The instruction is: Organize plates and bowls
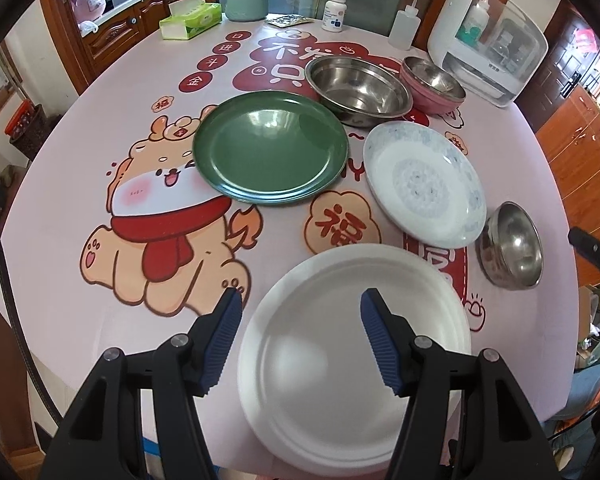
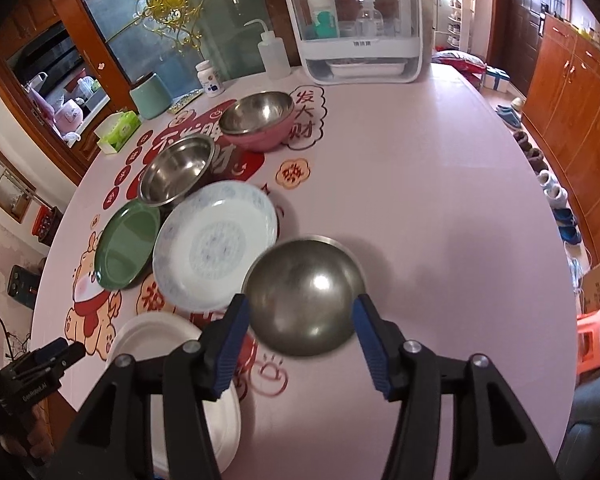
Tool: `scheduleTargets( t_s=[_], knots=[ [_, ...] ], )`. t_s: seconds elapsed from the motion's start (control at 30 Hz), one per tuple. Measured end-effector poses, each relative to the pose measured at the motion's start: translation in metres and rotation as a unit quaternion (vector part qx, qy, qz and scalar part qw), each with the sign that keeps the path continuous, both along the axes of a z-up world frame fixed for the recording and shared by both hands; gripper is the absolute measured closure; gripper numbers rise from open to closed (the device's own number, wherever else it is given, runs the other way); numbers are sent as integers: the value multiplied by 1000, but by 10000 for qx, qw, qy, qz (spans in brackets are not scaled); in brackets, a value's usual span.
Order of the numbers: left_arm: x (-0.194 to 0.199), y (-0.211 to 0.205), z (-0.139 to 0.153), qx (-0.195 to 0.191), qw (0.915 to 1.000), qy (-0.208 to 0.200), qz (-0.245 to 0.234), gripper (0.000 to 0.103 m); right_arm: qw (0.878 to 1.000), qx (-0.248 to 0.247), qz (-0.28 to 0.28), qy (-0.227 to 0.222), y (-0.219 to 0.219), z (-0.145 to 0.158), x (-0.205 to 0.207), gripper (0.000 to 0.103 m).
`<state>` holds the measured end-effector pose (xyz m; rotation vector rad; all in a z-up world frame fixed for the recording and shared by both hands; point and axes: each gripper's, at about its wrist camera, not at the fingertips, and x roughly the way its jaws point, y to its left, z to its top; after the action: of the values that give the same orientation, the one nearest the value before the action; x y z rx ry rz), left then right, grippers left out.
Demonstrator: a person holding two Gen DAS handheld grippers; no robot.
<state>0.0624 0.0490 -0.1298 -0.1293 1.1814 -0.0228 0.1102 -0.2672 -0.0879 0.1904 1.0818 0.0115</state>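
Right wrist: both tools [image 2: 298, 318] [image 1: 300, 318] gape empty (bare tablecloth [image 2: 440, 200] rightward).

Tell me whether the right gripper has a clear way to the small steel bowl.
Probably yes: the right gripper is open, the small steel bowl sits just ahead between its fingers, and nothing lies in the way.

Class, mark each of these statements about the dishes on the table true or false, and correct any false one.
1. The round green plate lies empty. True.
2. The small steel bowl sits inside the pink bowl. False: it stands alone on the pink tablecloth.
3. The left tool grips the plain white plate. False: it is open.
4. A steel bowl nests in the pink bowl. True.
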Motion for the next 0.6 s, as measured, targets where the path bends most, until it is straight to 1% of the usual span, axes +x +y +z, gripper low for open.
scheduleTargets(
  t_s=[0.13,0.23,0.47,0.6],
  knots=[
    [13,-13,-3,62,10000,16,36,42,9997,27,241,12,-7,-3,26,49],
    [26,-24,-8,214,9997,71,69,41,9994,55,342,18,-12,-7,42,49],
    [49,-40,-12,267,9993,92,245,41,9976,192,645,155,-21,-24,80,49],
    [60,-47,-19,262,9988,141,401,41,9958,371,805,248,-24,-36,101,49]
  ],
)
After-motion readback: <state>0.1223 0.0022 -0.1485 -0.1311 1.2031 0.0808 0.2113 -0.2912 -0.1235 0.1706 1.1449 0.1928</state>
